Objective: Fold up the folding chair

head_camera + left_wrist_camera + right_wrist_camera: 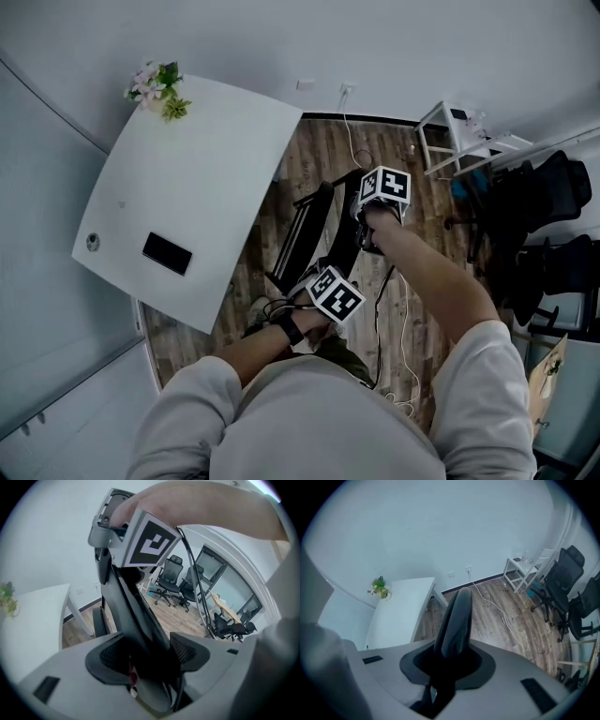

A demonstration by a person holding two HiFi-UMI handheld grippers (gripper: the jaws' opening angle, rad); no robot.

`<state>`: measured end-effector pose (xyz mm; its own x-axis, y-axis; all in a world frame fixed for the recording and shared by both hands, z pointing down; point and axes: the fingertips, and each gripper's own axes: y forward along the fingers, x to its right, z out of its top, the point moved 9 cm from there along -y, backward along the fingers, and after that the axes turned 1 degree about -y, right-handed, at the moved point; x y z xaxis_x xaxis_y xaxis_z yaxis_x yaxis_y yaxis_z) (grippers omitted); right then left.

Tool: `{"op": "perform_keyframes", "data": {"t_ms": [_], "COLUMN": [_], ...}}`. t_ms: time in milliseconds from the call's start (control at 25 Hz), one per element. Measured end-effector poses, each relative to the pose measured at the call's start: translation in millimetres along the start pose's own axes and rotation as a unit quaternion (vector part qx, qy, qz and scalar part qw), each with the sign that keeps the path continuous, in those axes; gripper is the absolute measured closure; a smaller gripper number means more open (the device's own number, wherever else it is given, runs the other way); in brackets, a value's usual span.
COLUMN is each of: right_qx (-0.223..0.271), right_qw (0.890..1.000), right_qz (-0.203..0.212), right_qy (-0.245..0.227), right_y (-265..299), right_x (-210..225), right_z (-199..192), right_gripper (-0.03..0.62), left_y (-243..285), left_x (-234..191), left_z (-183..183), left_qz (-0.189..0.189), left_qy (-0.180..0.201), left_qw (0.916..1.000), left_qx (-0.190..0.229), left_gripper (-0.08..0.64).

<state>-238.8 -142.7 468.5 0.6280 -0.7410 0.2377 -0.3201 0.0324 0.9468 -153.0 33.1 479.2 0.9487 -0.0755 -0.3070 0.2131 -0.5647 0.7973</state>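
Folding chair (302, 225) clamped in left gripper (149, 653) and right gripper (447, 663); flowers (157, 89) on table (197, 178).

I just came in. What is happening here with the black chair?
A person holds a claw in each hand, and both grip a black folding chair beside a white table. The left claw clamps part of its frame. The right claw clamps a rounded edge. The chair already looks folded almost flat.
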Motion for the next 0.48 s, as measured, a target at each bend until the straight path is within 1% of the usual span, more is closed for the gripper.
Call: {"op": "perform_keyframes", "data": {"t_ms": [280,480], "right_qx": [-0.012,-0.011], "right_qw": [1.000,1.000], "right_qz": [-0.003,0.002], "right_qy": [-0.016,-0.015], "right_y": [24,42], "right_x": [-66,-105], "right_z": [15,31], "right_gripper": [0.499,0.485], "left_y": [-33,-53], "left_x": [-59,-101], "left_z": [-21,-30], "left_qz": [-0.009,-0.023], "left_qy": [-0.017,-0.033], "left_qw": [0.9997,0.9989], "left_qx": [0.012,0.023], "left_gripper": [0.282,0.284]}}
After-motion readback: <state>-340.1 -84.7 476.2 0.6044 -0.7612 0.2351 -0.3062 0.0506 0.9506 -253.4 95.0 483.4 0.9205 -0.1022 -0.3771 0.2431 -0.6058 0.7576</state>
